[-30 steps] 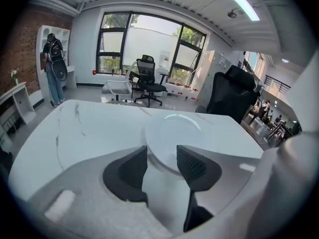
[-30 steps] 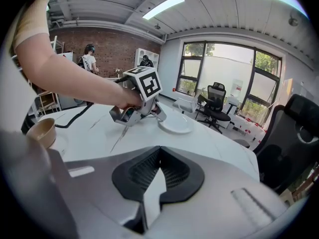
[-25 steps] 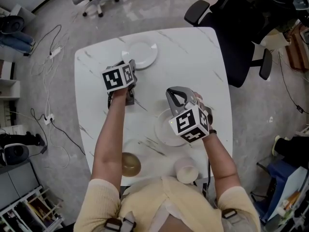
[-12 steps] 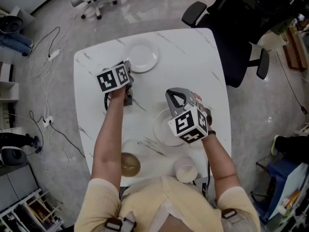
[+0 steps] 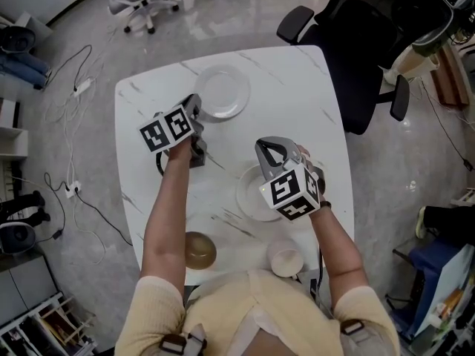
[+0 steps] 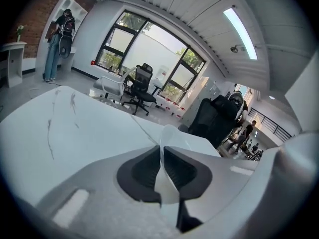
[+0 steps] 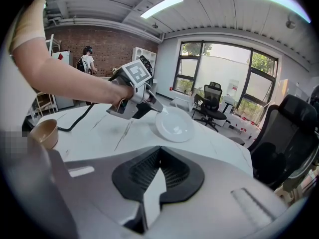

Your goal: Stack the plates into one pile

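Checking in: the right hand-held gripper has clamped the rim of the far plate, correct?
Not the right. The left hand-held gripper has clamped the rim of the far plate; its jaws have just been closing on it, as the left gripper view shows. The right hand-held gripper is by the near plate.

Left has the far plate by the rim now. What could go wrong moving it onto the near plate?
1. The left gripper has just been closing its jaws and pinches only the rim of the far plate, which sticks out past them; it could tilt or slip loose.
2. The right gripper hangs over the near plate, so the incoming plate may hit it on the way down.
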Demonstrator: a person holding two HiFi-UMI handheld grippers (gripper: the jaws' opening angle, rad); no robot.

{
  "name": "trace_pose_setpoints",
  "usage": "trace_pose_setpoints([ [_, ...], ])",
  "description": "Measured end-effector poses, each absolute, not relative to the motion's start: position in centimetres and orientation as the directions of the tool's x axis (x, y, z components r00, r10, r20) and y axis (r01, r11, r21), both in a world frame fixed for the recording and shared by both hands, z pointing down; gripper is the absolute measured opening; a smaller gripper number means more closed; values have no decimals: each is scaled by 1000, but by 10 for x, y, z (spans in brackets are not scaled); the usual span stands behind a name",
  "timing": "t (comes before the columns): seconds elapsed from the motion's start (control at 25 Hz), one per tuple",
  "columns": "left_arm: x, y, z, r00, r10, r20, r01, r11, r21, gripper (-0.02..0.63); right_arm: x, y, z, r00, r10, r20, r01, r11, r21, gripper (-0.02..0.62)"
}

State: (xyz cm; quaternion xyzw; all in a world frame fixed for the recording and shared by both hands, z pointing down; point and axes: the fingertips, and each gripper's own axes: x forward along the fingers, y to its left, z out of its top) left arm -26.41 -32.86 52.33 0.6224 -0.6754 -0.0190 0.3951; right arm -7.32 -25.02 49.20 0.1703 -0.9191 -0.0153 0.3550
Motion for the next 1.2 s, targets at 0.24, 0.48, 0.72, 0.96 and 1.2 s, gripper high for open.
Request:
trace_pose_setpoints([
  [0.24, -251, -323, 501, 151, -898, 414, -773, 154, 616, 14, -69, -242, 485, -693, -331, 641, -316, 938, 143, 3],
  [0.48, -236, -316, 474, 207, -928, 310, -710, 76, 700, 9, -62, -235, 475, -696, -342, 631, -347, 930, 120, 3],
  [0.72, -226, -305, 454, 244, -939, 241, -666, 18, 746, 9, -51, -225, 466, -688, -365, 628, -385, 916, 111, 3],
  [0.96, -213, -297, 444, 273, -939, 211, -659, -23, 751, 9, -34, -217, 463, -672, -392, 628, -418, 901, 116, 3],
  [1.2, -194, -287, 426, 326, -929, 177, -655, -87, 750, 9, -18, -208, 462, -654, -417, 631, -449, 885, 119, 3],
])
